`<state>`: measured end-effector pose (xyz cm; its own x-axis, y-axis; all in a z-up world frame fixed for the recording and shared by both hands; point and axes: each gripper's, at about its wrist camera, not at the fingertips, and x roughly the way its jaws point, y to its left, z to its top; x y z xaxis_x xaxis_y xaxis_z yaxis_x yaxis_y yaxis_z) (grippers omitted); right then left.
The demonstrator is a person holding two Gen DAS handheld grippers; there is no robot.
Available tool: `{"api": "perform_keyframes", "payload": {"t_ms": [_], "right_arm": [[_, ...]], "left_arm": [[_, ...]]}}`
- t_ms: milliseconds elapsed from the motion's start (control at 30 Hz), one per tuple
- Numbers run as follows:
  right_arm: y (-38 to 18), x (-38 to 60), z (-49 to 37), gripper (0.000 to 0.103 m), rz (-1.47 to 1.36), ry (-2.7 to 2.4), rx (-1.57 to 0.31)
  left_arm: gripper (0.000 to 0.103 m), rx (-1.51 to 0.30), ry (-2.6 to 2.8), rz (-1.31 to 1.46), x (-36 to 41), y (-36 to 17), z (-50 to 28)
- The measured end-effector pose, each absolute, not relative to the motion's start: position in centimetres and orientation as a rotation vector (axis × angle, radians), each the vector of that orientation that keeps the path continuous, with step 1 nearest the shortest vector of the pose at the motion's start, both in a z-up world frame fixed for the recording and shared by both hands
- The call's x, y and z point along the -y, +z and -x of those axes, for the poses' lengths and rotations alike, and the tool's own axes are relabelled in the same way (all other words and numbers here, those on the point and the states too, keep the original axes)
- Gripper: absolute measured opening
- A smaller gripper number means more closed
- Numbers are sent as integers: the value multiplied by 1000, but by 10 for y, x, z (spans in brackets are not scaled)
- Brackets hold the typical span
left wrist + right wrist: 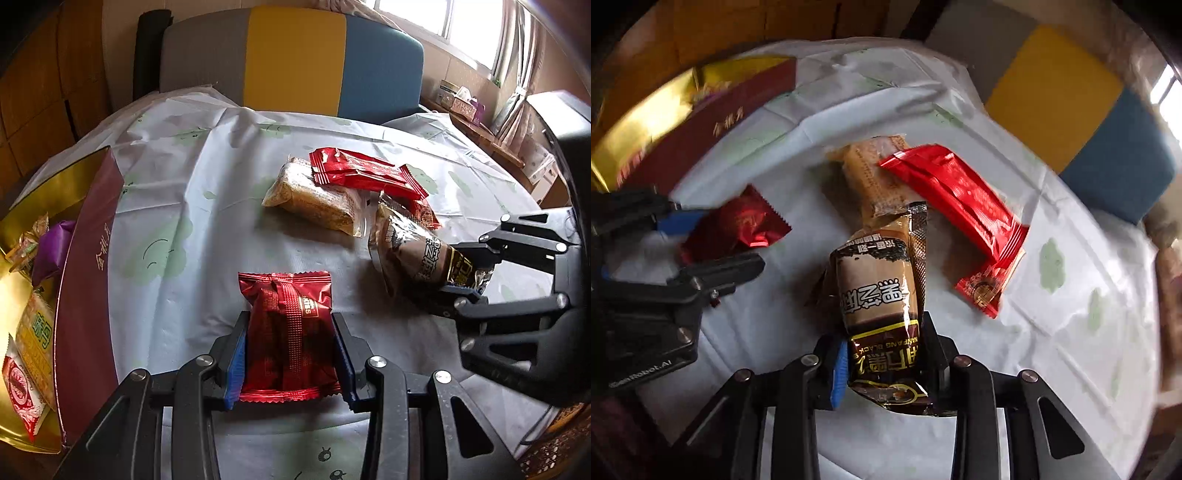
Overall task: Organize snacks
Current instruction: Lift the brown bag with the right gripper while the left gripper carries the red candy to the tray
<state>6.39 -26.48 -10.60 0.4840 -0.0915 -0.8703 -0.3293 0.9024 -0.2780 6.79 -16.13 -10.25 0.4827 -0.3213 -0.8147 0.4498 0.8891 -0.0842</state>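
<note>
My left gripper (290, 341) is shut on a dark red snack packet (290, 332), held just above the tablecloth; it also shows in the right wrist view (735, 225). My right gripper (882, 350) is shut on the end of a brown-and-black snack packet (879, 291), seen from the left wrist view (410, 251) at the right. On the table lie a bright red wrapper (362, 173) and a clear-wrapped golden cake (314, 199). A maroon gift box (86, 266) with a gold interior stands at the left and holds several snacks.
The round table wears a pale tablecloth (192, 177) with green prints. A grey, yellow and blue chair back (295, 59) stands behind it. A window and a shelf with boxes (461, 99) are at the far right. A wooden wall is on the left.
</note>
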Motion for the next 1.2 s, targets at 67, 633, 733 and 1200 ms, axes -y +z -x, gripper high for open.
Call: {"api": "perform_keyframes", "payload": {"t_ms": [67,633,733,1200], "right_arm": [[-105,260,-60,31,494,116,-1042],[-56,255,-50,27,443,7,-841],[-52,255,-51,26,430,8,-821],[-39,261,-53,26,380,-4,-768]], "left_arm": [[41,-958,-468,-139,160,-102,-68],[40,-962,-444,-160,158,-100,-64],[40,-962,-440,-159,158,-100,-64],[40,-949,-428,-176,160,-100,-61]]}}
